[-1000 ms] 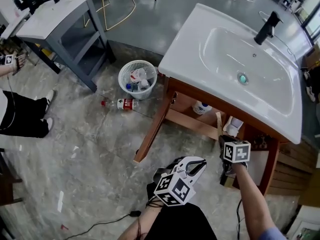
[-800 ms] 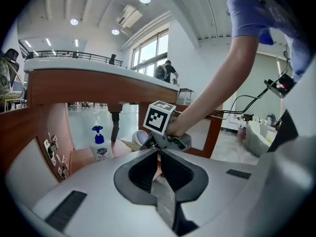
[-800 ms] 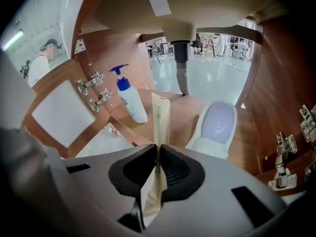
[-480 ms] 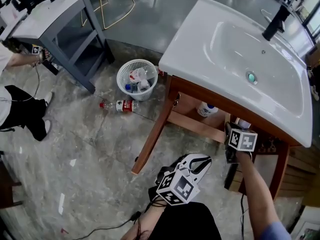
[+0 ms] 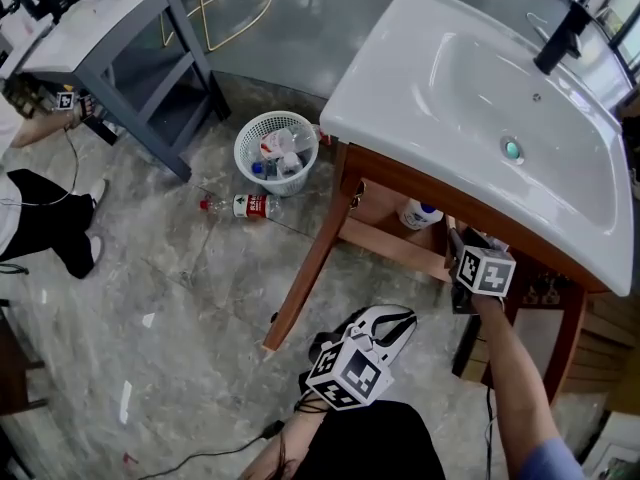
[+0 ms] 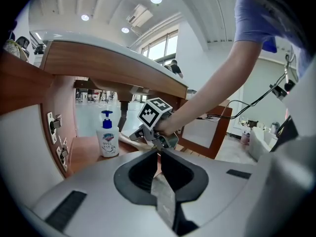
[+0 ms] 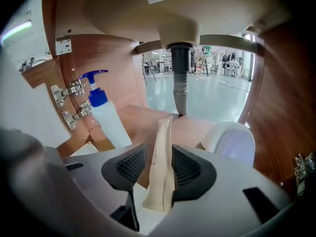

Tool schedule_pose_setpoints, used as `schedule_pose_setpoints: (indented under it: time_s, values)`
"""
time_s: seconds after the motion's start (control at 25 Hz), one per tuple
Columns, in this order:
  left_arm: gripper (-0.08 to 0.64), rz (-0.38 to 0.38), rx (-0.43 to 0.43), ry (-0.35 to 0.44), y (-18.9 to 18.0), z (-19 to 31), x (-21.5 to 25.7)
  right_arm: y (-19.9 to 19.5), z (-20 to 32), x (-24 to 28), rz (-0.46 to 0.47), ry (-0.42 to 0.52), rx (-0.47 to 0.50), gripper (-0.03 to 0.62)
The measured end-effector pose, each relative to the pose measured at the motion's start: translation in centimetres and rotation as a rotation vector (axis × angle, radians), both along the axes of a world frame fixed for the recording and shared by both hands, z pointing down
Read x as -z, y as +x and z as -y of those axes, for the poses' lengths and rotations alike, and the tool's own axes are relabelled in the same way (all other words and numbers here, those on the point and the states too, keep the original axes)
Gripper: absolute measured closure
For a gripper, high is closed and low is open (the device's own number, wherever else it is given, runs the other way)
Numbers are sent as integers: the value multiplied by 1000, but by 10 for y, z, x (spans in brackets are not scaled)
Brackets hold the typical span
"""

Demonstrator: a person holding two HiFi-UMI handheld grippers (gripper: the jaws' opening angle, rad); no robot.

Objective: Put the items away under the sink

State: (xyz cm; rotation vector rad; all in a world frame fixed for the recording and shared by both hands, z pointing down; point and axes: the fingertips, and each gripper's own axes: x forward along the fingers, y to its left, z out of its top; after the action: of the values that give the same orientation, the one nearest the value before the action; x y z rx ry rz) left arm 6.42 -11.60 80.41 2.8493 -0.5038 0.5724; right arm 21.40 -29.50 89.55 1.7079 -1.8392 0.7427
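the right arm is stretched forward under the front edge of the sink (image 5: 470,88), forearm bare, its right gripper (image 7: 159,154) tilted downward into the wooden cabinet below the sink. its jaws have just been opening and stand wide, with a thin, flat, pale packet (image 7: 160,177) upright between the ribbed dark pads, which do not press on it. the left gripper (image 6: 159,154) is held low in front of the sink, close to the person's body, with its jaws drawn nearly together to a thin slit.

on the wooden shelf (image 7: 197,125) under the sink stand a white soap bottle (image 7: 108,120) with a blue pump and a white rounded thing (image 7: 229,139), either side of the grey drain pipe (image 7: 180,78). to the left of the sink, a white lattice basket (image 5: 245,158) holds bottles and crumpled waste.
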Motion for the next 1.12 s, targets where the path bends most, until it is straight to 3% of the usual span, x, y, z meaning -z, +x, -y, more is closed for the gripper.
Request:
schedule_pose_setpoints:
  time_s: [0.36, 0.68, 1.12]
  values:
    - [542, 3, 13, -21, -4, -6, 16, -15, -25, 23, 93, 0, 21, 426]
    - [542, 14, 8, -34, 6, -13, 42, -37, -57, 51, 95, -2, 135, 456]
    - [541, 39, 13, -70, 10, -35, 89, -40, -112, 114, 136, 1, 156, 497]
